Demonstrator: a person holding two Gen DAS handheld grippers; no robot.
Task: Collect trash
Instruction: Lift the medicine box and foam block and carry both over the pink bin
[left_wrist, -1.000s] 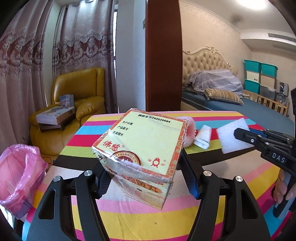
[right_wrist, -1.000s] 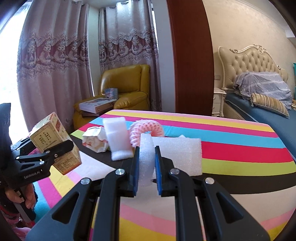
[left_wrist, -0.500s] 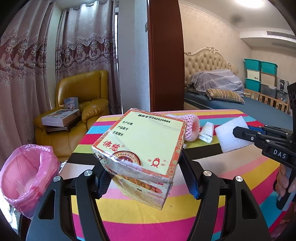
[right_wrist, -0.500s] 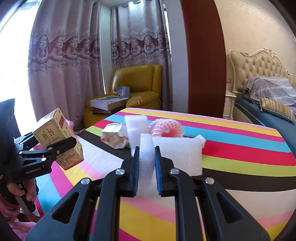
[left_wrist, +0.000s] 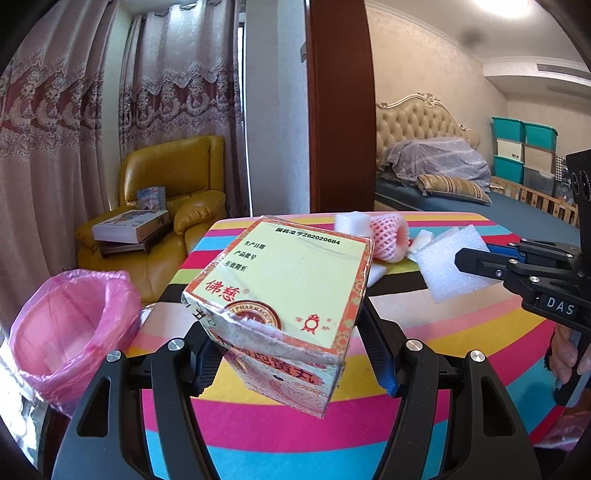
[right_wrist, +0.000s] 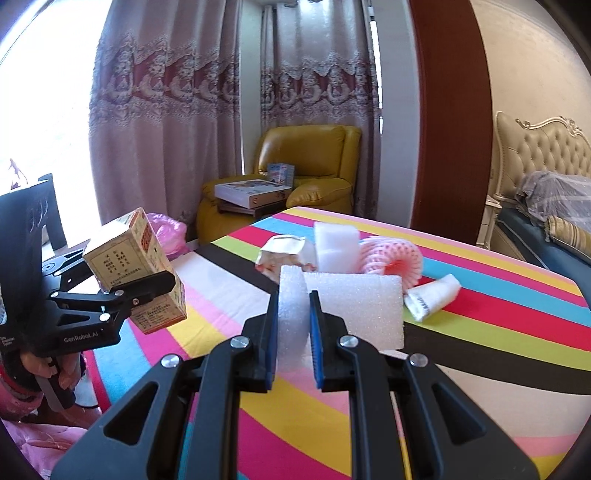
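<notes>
Medicine box (left_wrist: 284, 295) clamped in left gripper (left_wrist: 291, 354) near table edge; right gripper (right_wrist: 293, 325) pinches foam block (right_wrist: 354, 306)

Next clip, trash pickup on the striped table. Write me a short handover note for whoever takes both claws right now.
Left claw: shut on the yellow medicine box, held in the air.
Right claw: shut on a white foam sheet, also lifted.
Pink trash bag: open, beside the table's left edge in the left wrist view.
Done: two pieces picked up; neither is in the bag yet.
Left on the striped table: crumpled wrapper, white foam block, pink foam net, small white tube. Probably drop both held pieces in the bag first.
</notes>
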